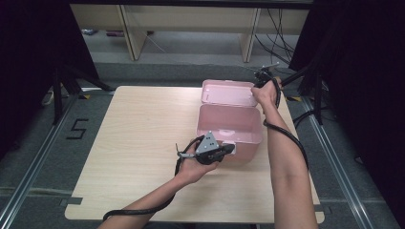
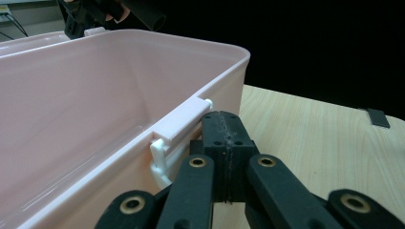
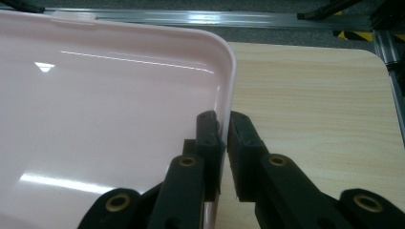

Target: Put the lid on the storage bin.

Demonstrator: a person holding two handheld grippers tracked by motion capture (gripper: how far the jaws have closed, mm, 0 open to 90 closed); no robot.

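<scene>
My left claw (image 1: 228,149) sits at the near wall of the pink plastic box (image 1: 230,125), its two jaws pressed flat together with nothing between them, right beside the box's pale latch clip (image 2: 179,126). In the left gripper view the jaw tips (image 2: 224,136) stand just outside the rim, touching or almost touching the clip; I cannot tell which. The open inside of the box spreads away to the left of that claw, and bare wooden desk (image 2: 310,129) lies to its right.

My right claw (image 1: 261,78) is up at the far right corner of the box's lid (image 1: 228,92), which stands swung back behind the box. In the right gripper view its jaws are drawn narrow around the lid's edge (image 3: 228,95), one jaw on the glossy inner face, the other on the outer side, with a thin gap on the outer side of the edge. The lid (image 3: 105,105) stretches off to the left of this claw; the desk (image 3: 310,95) runs to its right.

From above, the box stands on the desk between my two claws, the left one near me, the right one beyond it.
</scene>
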